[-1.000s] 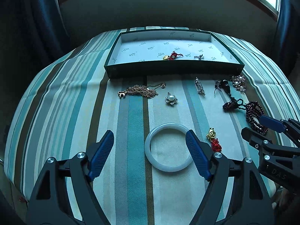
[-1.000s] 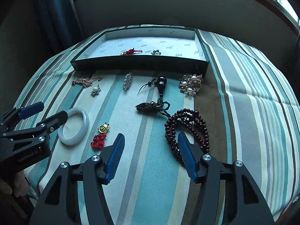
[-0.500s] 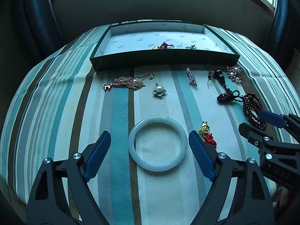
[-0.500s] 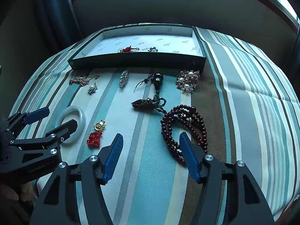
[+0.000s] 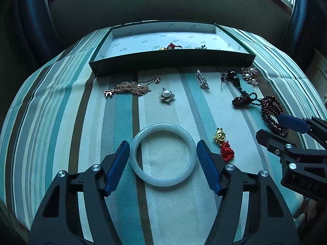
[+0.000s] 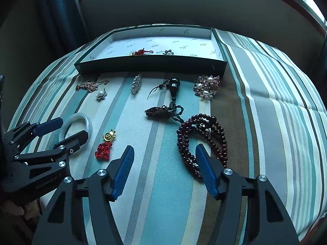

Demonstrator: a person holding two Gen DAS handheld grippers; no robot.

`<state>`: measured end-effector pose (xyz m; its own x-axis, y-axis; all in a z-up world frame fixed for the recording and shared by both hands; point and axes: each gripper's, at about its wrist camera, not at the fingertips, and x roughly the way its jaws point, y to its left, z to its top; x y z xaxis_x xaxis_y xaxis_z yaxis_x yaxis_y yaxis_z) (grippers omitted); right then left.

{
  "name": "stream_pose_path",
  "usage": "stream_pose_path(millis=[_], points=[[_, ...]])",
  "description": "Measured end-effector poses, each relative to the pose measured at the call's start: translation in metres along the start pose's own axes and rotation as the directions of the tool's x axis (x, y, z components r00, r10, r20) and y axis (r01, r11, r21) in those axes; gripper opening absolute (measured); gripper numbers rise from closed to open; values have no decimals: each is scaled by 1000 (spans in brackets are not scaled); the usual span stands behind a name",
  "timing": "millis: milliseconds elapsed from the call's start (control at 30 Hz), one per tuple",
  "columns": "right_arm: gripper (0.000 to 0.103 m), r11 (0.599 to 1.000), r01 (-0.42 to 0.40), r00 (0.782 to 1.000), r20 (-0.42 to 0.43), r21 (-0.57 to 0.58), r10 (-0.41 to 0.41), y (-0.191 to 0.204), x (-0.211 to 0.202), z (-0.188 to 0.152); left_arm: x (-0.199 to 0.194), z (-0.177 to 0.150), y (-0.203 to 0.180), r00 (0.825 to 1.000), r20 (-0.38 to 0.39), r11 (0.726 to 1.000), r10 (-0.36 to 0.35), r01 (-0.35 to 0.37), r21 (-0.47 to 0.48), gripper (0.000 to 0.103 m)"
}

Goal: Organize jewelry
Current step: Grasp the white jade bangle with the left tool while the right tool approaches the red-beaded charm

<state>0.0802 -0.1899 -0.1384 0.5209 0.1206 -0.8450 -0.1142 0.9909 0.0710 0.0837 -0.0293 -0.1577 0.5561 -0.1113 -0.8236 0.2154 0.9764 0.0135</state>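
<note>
A pale jade bangle (image 5: 163, 180) lies flat on the striped cloth. My left gripper (image 5: 162, 143) straddles it and its jaws are closing. The blue pads (image 5: 118, 163) stand right at the bangle's two sides, and no firm squeeze shows. In the right wrist view the left gripper (image 6: 74, 126) sits low at the left, around the bangle (image 6: 78, 117). My right gripper (image 6: 165, 148) is open just above the cloth. Its right finger stands over the near end of a dark red bead bracelet (image 6: 202, 134), and one strand lies between the pads.
A green tray (image 5: 171, 61) at the back holds a red knot charm (image 5: 172, 46) and a small flower piece (image 5: 201, 47). On the cloth lie a gold chain (image 5: 130, 87), pearl pendant (image 5: 167, 95), silver brooch (image 5: 202, 79), black corded pendant (image 5: 234, 77), pearl cluster (image 5: 249, 75) and gold-and-red charm (image 5: 222, 145).
My left gripper came forward over the bangle, so the ring now sits between its fingers, and the jaws have narrowed onto it. The right gripper has kept its place.
</note>
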Motion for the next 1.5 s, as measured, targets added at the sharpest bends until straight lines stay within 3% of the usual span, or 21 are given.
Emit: stream_pose_path(millis=[267, 300, 333, 367, 400, 600, 667, 700, 733, 867, 1067, 1400, 1500], points=[[62, 1000, -15, 1000, 10, -25, 15, 12, -2, 1, -5, 0, 9, 999, 8, 999, 35, -36, 10, 66], [62, 999, -18, 1000, 13, -30, 18, 15, -3, 1, -7, 0, 11, 999, 14, 999, 42, -42, 9, 57], [62, 999, -21, 1000, 14, -34, 22, 17, -3, 2, -9, 0, 13, 1000, 22, 1000, 1, -1, 13, 7], [62, 999, -27, 1000, 14, -38, 27, 20, -2, 2, -10, 1, 16, 1000, 16, 1000, -13, 13, 6, 5], [62, 998, -35, 999, 10, -43, 35, 23, -2, 2, -11, 1, 19, 1000, 16, 1000, -7, 7, -2, 10], [61, 996, -57, 998, 5, -75, 58, 37, 0, 3, -10, 0, 37, 1000, 3, 998, 1, -1, -59, 11], [61, 996, -56, 998, 6, -72, 57, 37, 0, 3, -12, -1, 40, 1000, 9, 997, -2, 2, -76, 24], [61, 996, -57, 998, 5, -70, 57, 36, 0, 3, -14, 0, 40, 1000, 15, 996, 1, 0, -84, 42], [61, 996, -57, 998, 3, -68, 57, 35, 1, 3, -15, 0, 41, 1000, 20, 996, 0, 1, -92, 50], [61, 996, -62, 998, -3, -63, 62, 33, 2, 2, -18, 1, 41, 1000, 23, 995, 6, -3, -97, 53], [61, 995, -76, 997, -4, -59, 76, 31, 3, 1, -11, -4, 48, 997, -9, 991, 71, -71, -111, 71], [61, 995, -75, 997, -9, -58, 75, 32, 6, 1, 10, -2, 60, 996, -50, 988, 75, -81, -129, 77], [61, 995, -75, 997, -14, -63, 75, 33, 8, 0, 9, -2, 59, 997, -42, 990, 72, -76, -115, 71]])
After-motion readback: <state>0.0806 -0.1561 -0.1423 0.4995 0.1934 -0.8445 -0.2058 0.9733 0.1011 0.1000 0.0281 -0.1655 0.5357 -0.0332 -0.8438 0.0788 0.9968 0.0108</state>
